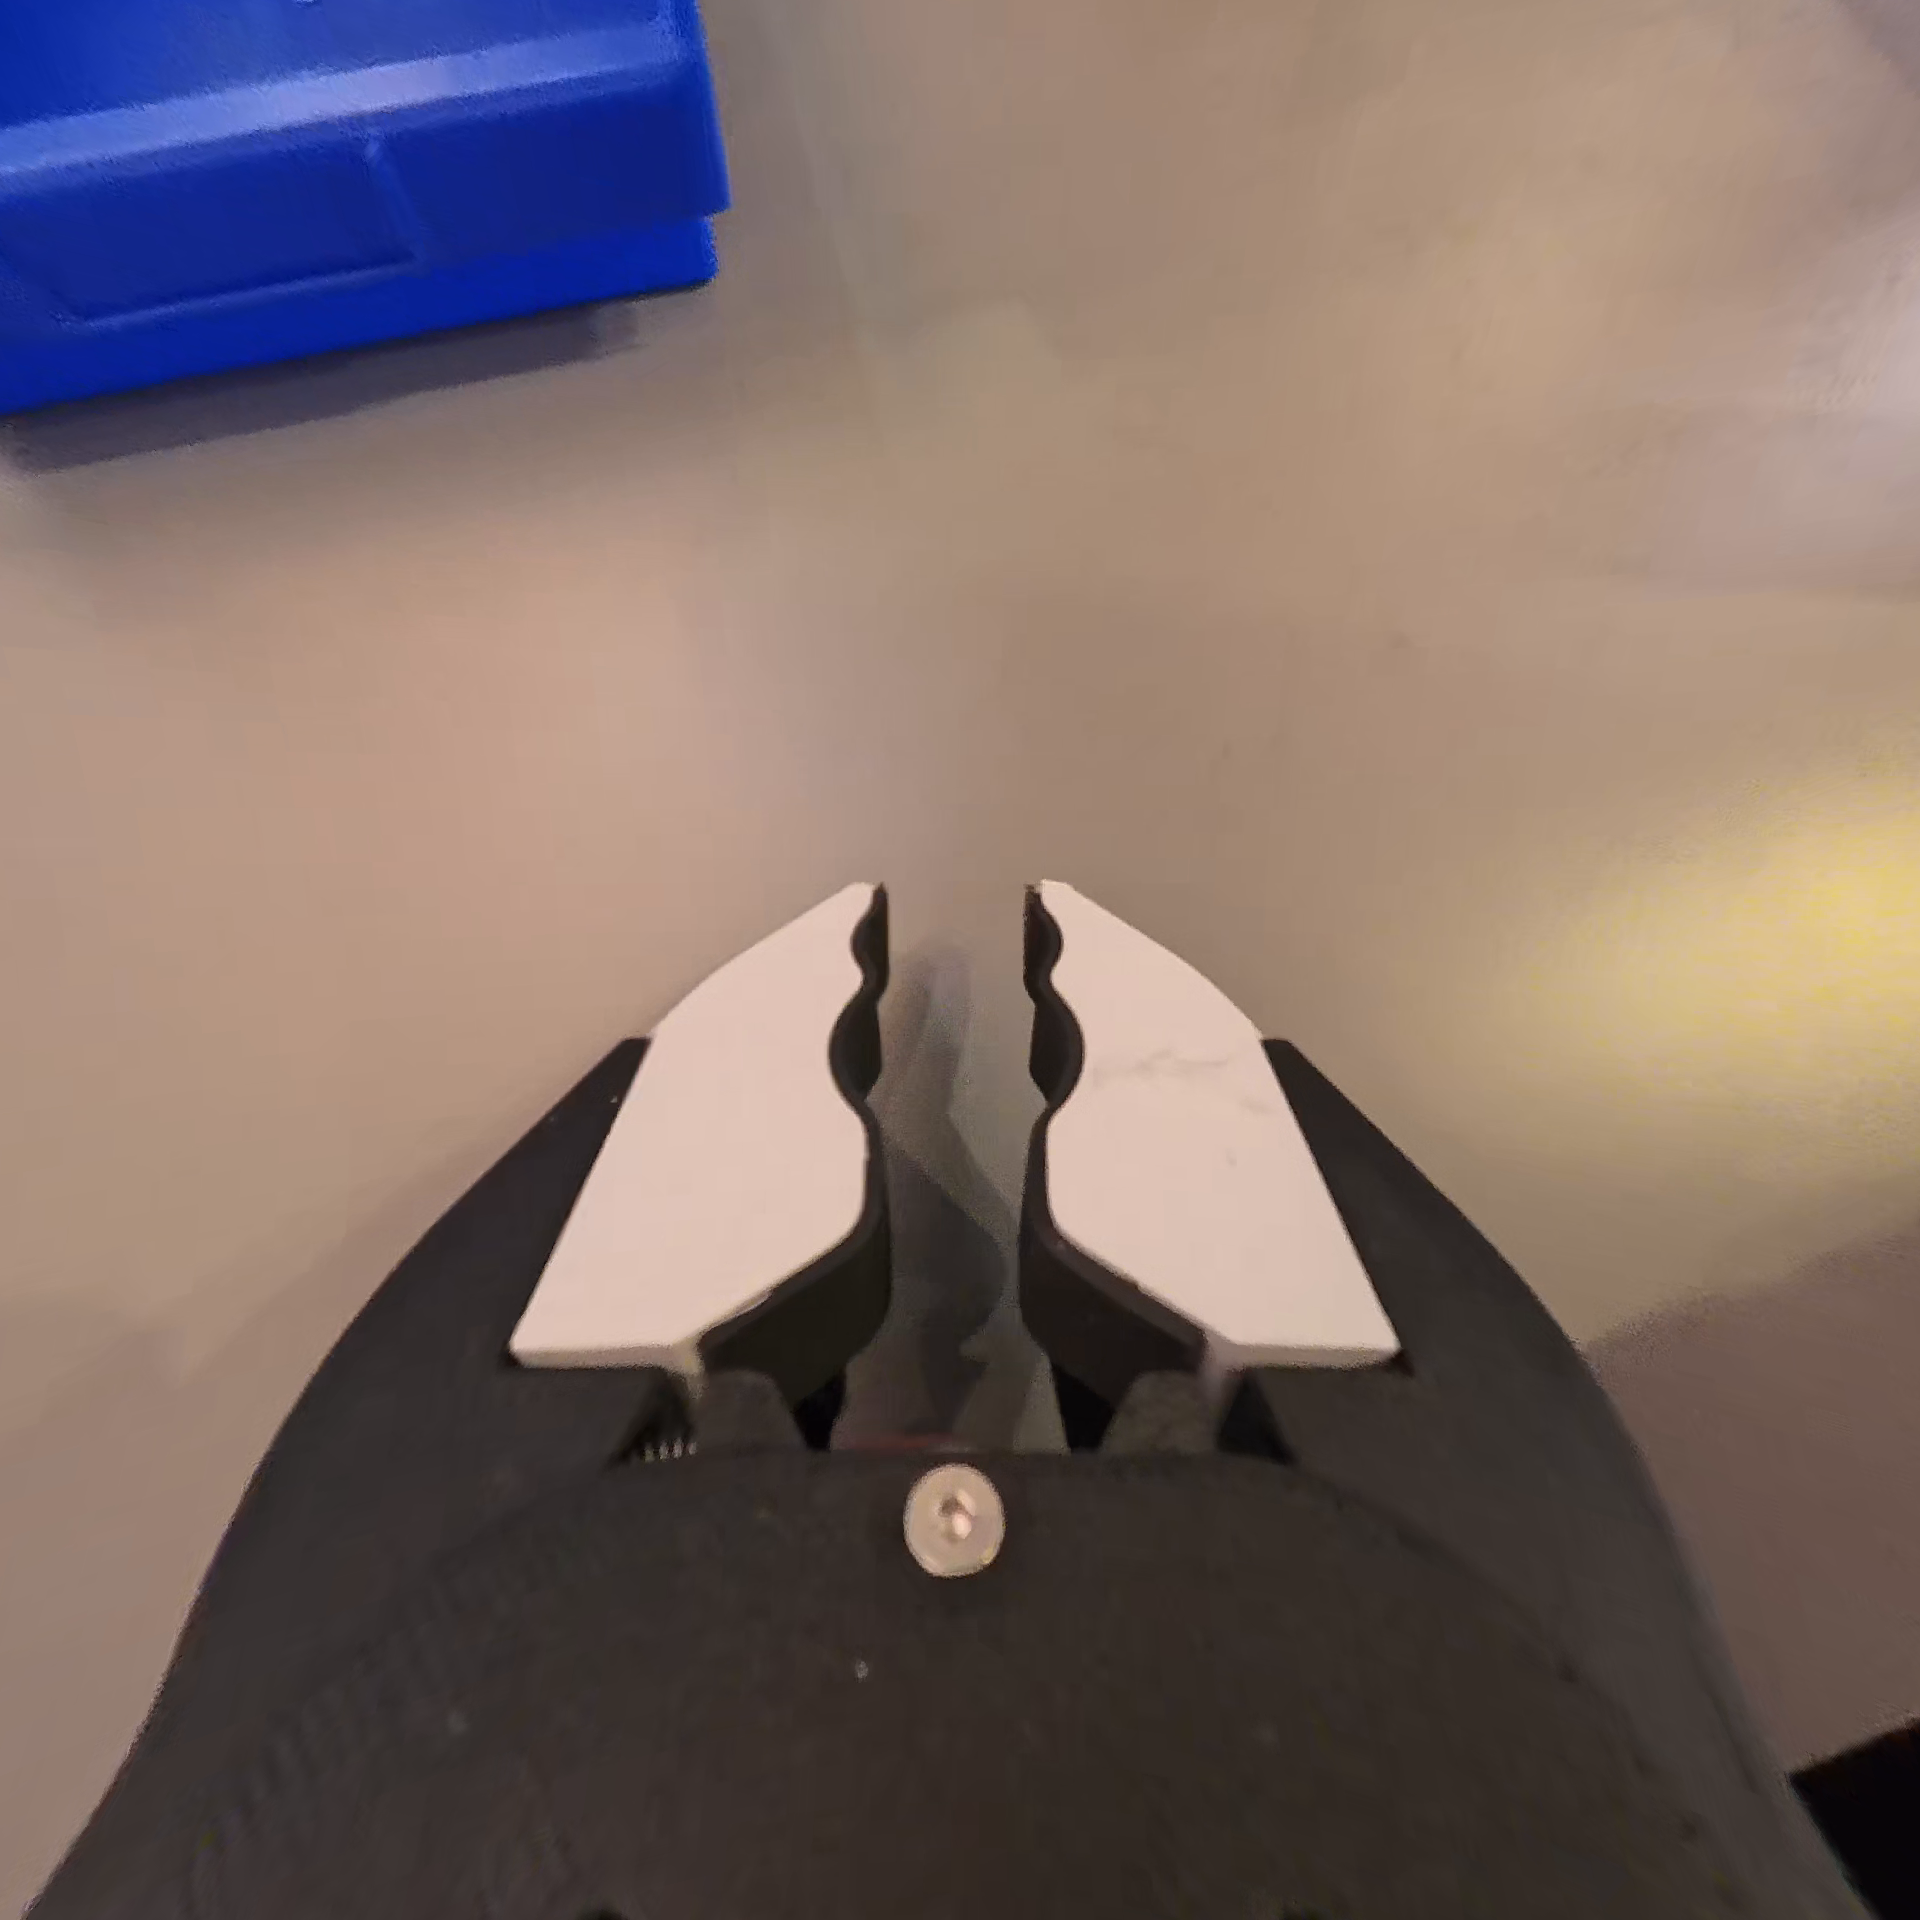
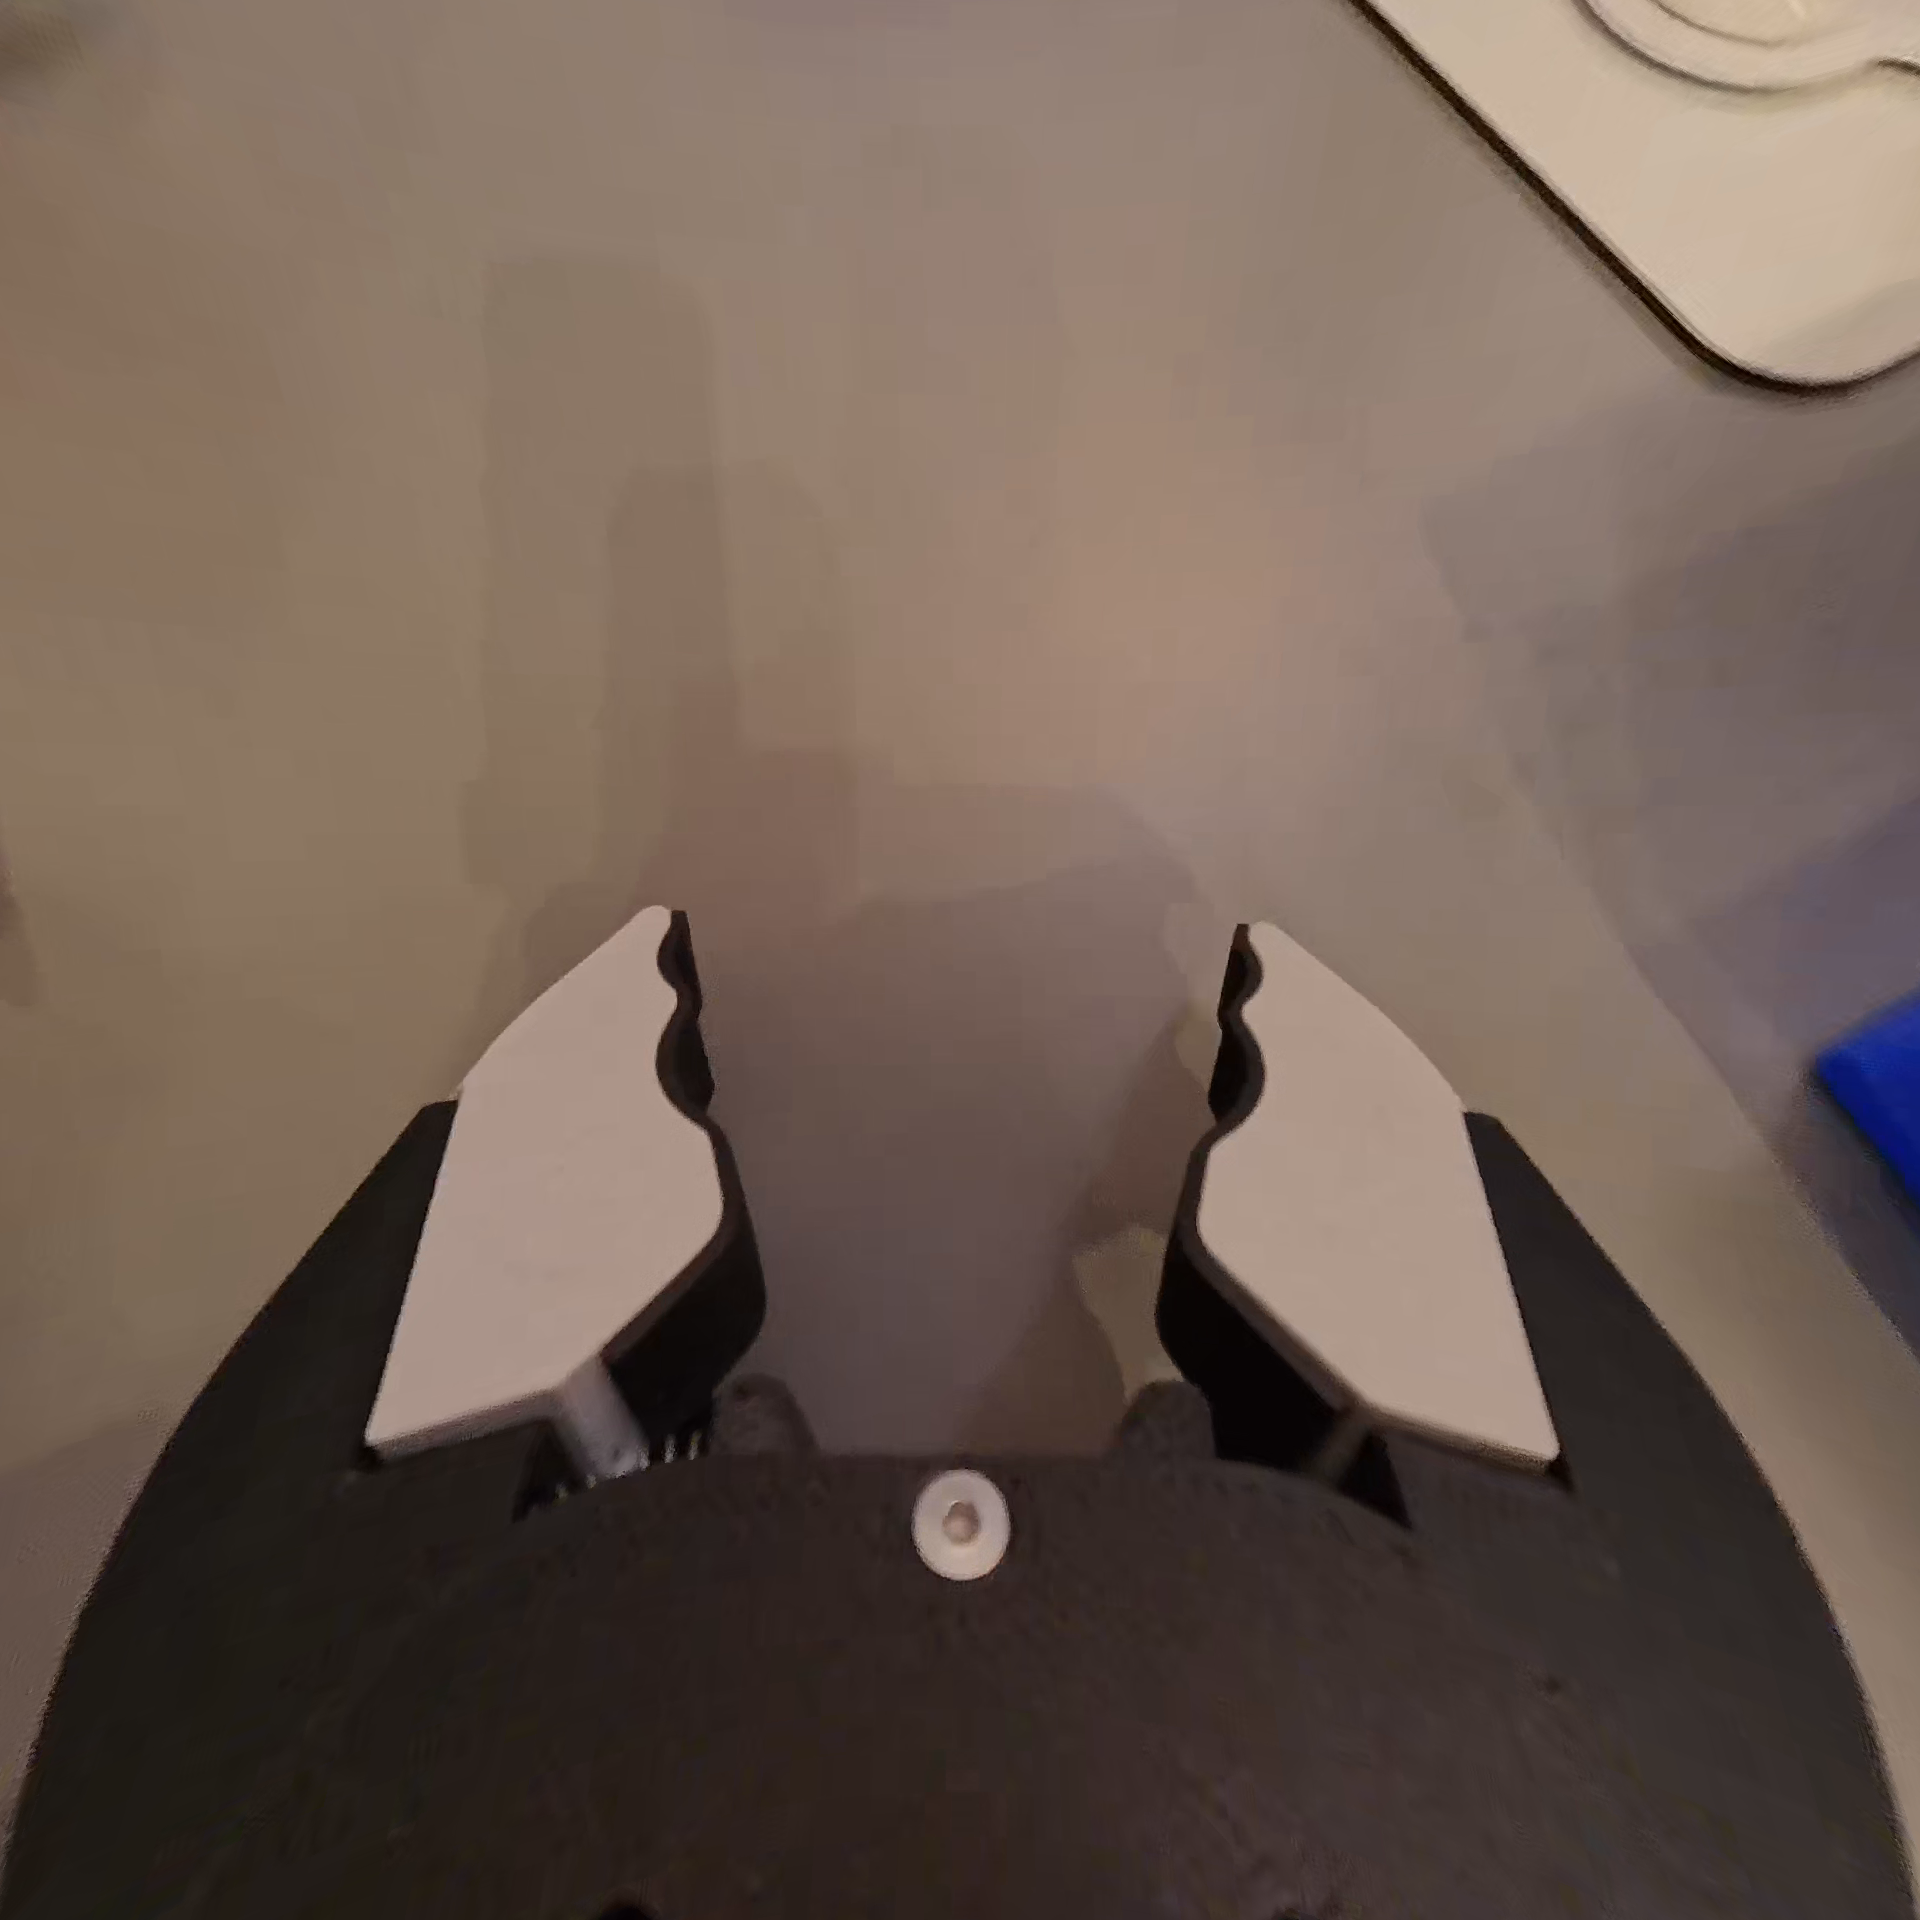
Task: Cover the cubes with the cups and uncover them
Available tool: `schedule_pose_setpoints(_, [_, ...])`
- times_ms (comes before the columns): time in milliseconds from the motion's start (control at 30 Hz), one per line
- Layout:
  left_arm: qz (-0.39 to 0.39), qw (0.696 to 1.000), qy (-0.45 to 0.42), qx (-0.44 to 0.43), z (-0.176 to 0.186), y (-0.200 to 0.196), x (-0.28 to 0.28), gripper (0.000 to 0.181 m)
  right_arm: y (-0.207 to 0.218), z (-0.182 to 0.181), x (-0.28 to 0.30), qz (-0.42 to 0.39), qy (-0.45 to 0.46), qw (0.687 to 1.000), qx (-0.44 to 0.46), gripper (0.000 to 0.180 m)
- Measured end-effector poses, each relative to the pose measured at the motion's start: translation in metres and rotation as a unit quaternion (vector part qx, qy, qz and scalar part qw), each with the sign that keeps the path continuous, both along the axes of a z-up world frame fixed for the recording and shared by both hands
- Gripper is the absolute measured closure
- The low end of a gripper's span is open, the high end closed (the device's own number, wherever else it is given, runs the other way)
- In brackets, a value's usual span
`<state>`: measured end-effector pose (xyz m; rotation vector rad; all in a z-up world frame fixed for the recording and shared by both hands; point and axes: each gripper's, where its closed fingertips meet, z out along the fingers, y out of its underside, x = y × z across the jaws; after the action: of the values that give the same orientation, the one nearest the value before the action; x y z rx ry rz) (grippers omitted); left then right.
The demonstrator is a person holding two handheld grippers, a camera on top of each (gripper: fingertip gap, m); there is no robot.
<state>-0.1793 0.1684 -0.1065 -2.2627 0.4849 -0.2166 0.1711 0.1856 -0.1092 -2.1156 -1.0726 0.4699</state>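
Observation:
No cup or cube shows in either view. My left gripper (image 1: 956, 894) hangs over the bare grey table (image 1: 1039, 623); its white fingers stand a narrow gap apart with nothing between them. My right gripper (image 2: 961, 925) is wide open and empty, also over bare table (image 2: 831, 520). A blurred yellow patch (image 1: 1704, 935) lies on the table at the right of the left wrist view; I cannot tell what it is.
A blue plastic bin (image 1: 343, 197) stands at the top left of the left wrist view. A blue corner (image 2: 1875, 1081) shows at the right edge of the right wrist view. A white flat tray with a dark rim (image 2: 1704, 208) lies at its top right.

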Motion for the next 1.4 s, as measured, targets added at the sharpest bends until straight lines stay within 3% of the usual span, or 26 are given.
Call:
schedule_pose_setpoints(33, [0.006,1.000,0.006,0.004,0.002,-0.003,-0.010,0.152,0.003,0.003,-0.010,0.004,0.008,1.000,-0.003,0.082])
schedule_pose_setpoints(300, [0.097,0.995,0.012,0.027,0.019,-0.001,-0.122,0.128,0.034,0.021,-0.116,0.079,0.011,0.997,0.025,0.072])
schedule_pose_setpoints(467, [0.115,0.993,0.021,0.000,-0.001,0.012,-0.166,0.116,0.068,0.024,-0.170,0.079,0.020,0.996,0.037,0.061])
schedule_pose_setpoints(500, [0.113,0.993,0.016,-0.020,-0.010,0.013,-0.168,0.111,0.074,0.020,-0.178,0.078,0.017,0.996,0.031,0.061])
schedule_pose_setpoints(633, [0.078,0.996,0.013,-0.041,-0.018,0.016,-0.158,0.122,0.084,-0.019,-0.197,0.078,-0.033,0.996,-0.029,0.059])
schedule_pose_setpoints(1000, [0.049,0.998,-0.004,-0.039,-0.017,0.017,-0.151,0.130,0.134,-0.013,-0.241,0.050,-0.009,0.998,-0.021,0.068])
schedule_pose_setpoints(1400, [0.039,0.999,0.007,-0.036,-0.018,0.017,-0.148,0.130,0.133,-0.017,-0.248,0.073,-0.025,0.997,-0.009,0.080])
